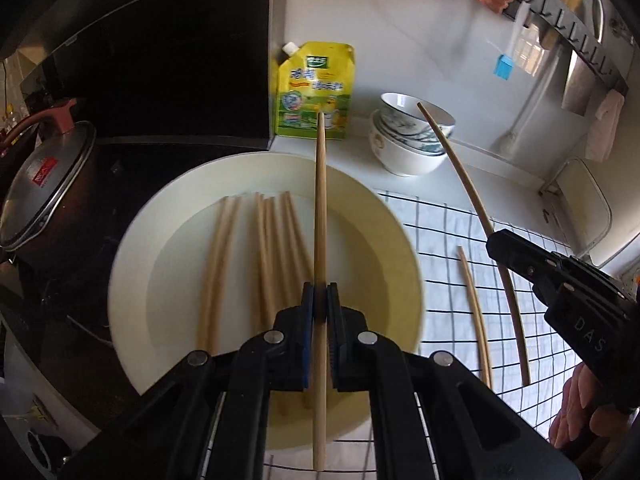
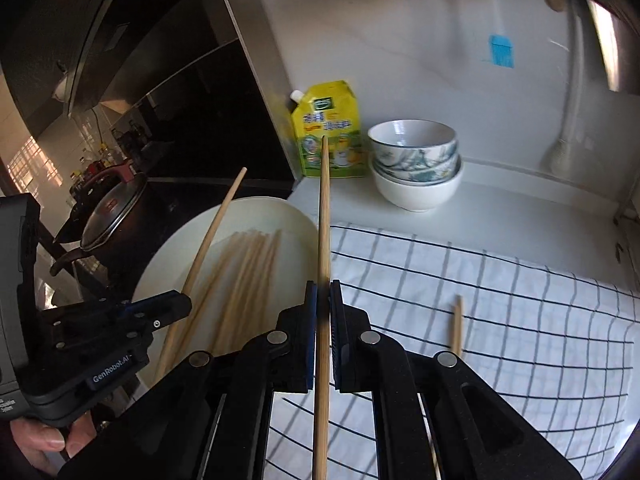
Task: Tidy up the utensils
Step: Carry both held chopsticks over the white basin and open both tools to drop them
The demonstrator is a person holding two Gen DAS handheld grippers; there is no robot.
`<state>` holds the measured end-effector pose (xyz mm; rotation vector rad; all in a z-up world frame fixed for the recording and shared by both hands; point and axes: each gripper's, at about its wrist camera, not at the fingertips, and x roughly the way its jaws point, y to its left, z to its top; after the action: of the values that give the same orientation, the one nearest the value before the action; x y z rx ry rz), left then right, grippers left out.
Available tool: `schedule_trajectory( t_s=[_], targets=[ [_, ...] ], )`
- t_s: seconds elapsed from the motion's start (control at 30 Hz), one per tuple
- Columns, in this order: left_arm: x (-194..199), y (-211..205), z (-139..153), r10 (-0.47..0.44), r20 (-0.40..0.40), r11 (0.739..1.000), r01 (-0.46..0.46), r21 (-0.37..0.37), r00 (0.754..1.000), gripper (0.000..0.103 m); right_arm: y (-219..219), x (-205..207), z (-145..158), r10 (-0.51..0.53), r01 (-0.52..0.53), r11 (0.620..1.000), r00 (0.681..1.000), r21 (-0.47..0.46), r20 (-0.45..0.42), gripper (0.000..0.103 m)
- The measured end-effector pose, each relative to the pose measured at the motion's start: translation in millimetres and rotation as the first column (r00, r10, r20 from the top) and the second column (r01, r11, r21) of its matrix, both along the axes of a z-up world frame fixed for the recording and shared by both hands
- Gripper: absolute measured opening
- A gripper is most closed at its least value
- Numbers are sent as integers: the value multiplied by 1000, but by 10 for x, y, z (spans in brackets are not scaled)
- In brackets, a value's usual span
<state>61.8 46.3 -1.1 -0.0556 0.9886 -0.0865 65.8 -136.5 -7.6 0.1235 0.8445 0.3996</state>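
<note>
One light, stiff wooden chopstick (image 1: 320, 216) is clamped in the left gripper (image 1: 320, 300), another (image 2: 324, 240) in the right gripper (image 2: 323, 300), above the plate (image 1: 136, 240); each is gripped partway along its shaft, where slipping seems least likely.

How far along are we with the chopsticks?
Done: several chopsticks already lie in the cream plate. In hand: the left gripper and right gripper are each shut on one chopstick. Left: one loose chopstick still lies on the checked cloth.
</note>
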Motion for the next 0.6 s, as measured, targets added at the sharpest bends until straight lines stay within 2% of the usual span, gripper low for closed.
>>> schedule_trajectory(
  t_s=[0.17,0.33,0.6],
  targets=[
    [132,444,-94,36,-23,999,-35,7,999,7,591,186,-70,73,-73,997,997,3,-39,6],
    [277,646,-340,28,-72,1000,-27,16,997,7,984,381,-318,82,-82,997,989,5,-122,6],
    [368,759,-656,-5,-138,1000,6,8,990,7,1126,510,-680,27,-37,999,973,-38,-230,6]
  ],
)
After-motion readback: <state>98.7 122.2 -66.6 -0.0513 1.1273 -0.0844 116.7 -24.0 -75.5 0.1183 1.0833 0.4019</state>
